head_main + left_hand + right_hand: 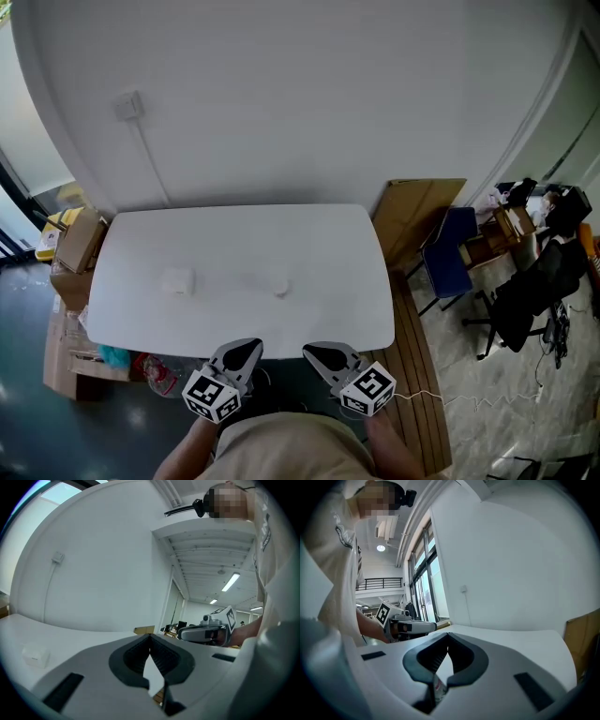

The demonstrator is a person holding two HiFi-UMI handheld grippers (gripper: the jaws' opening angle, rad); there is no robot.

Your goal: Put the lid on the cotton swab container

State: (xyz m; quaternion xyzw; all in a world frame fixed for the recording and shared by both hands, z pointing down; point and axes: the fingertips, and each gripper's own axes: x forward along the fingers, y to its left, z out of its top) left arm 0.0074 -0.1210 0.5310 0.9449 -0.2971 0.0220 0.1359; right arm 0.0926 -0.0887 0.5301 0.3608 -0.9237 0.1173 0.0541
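On the white table (234, 234) lie two pale objects: a small boxy one (178, 280) at the left and a small round one (280, 286) near the middle; which is the container and which the lid I cannot tell. The boxy one also shows in the left gripper view (35, 656), far left. My left gripper (242, 352) and right gripper (322, 356) hover side by side at the table's near edge, well short of both objects. Both are shut with nothing between the jaws (150, 638) (448, 638). Each gripper view shows the other gripper (206, 632) (410, 626).
Cardboard boxes (80, 239) stand on the floor left of the table. A cardboard sheet (412, 216) leans on the wall at the right, beside a blue chair (450, 253) and a black office chair (530, 291). A wall socket (128, 106) with a cable sits above the table.
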